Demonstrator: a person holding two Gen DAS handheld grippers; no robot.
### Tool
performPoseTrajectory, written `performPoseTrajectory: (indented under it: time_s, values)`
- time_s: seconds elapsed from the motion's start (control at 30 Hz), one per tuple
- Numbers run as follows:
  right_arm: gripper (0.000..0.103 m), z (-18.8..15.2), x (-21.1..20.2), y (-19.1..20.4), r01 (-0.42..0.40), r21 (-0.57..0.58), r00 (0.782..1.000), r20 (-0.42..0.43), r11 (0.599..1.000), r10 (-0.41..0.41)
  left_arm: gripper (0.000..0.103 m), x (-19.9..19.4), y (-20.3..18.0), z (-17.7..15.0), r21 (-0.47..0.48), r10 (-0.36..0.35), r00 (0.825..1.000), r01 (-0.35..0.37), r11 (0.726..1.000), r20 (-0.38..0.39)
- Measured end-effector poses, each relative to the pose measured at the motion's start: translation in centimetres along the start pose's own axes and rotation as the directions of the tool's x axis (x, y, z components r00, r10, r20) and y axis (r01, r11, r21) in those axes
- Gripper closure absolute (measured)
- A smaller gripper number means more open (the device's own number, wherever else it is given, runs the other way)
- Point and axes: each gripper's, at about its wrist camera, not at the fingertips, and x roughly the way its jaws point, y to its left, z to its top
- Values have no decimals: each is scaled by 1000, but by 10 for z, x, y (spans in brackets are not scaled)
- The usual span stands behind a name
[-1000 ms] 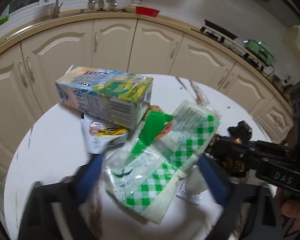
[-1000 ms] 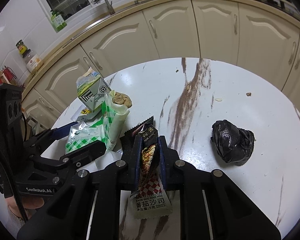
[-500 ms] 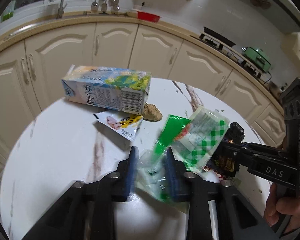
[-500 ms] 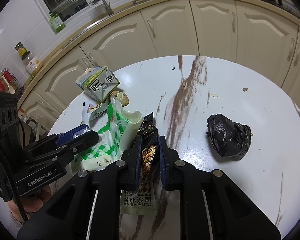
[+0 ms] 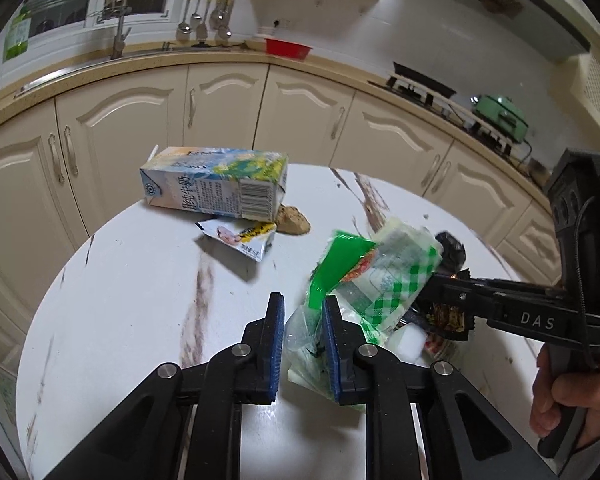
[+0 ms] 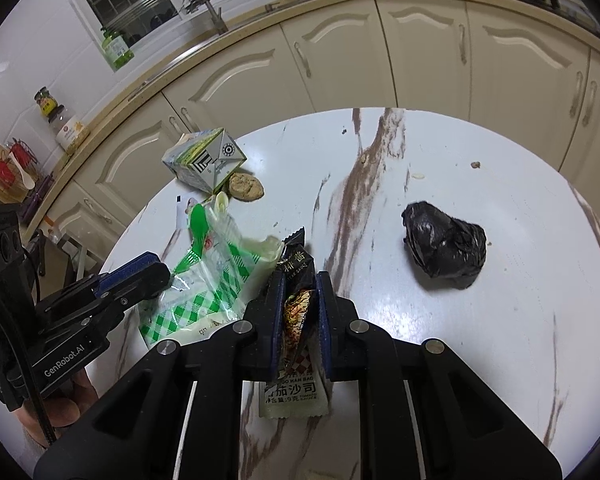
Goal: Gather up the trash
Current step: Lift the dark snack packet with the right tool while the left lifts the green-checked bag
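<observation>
Left gripper [image 5: 303,336] — jaws closing, pads pinching the crumpled green-checked clear plastic wrapper [image 5: 380,280], lifted above the round white marble table [image 5: 120,300]. Right gripper [image 6: 298,300] — clenched on dark foil sauce sachets [image 6: 296,312], wrapper just left of it.

Left gripper [image 5: 303,340] closing on the green checked bag [image 5: 380,280], dragging it away from the milk carton [image 5: 216,188], toward the right gripper [image 6: 298,312]

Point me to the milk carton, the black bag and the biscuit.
milk carton [image 5: 216,188], left wrist view, printed side panel.
black bag [image 6: 444,246], right wrist view, crumpled middle.
biscuit [image 6: 245,187], right wrist view, top face.
</observation>
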Motion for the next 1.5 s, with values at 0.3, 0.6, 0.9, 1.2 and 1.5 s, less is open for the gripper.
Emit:
performPoseTrajectory:
  time_s: [0.3, 0.6, 0.9, 1.2, 1.5]
  values:
    - [88, -18, -6, -1, 2, 4, 1000, -25, 1000, -2, 67, 7, -9, 2, -19, -66, 994, 65, 998, -83]
    - [89, -30, -16, -5, -6, 4, 1000, -21, 1000, 6, 90, 5, -7, -1, -90, -109, 991, 103, 991, -72]
    - [89, -37, -19, -8, -7, 12, 1000, -26, 1000, 7, 8, -12, -35, 9, 94, -29, 999, 30, 995, -12]
    - [89, -39, -20, -7, 2, -9, 1000, -30, 1000, -2, 2, 26, -67, 19, 182, -17, 994, 37, 983, -110]
    - [90, -46, -35, -27, 13, 8, 1000, -25, 1000, -13, 35, 63, -86, 27, 202, -48, 986, 81, 976, -162]
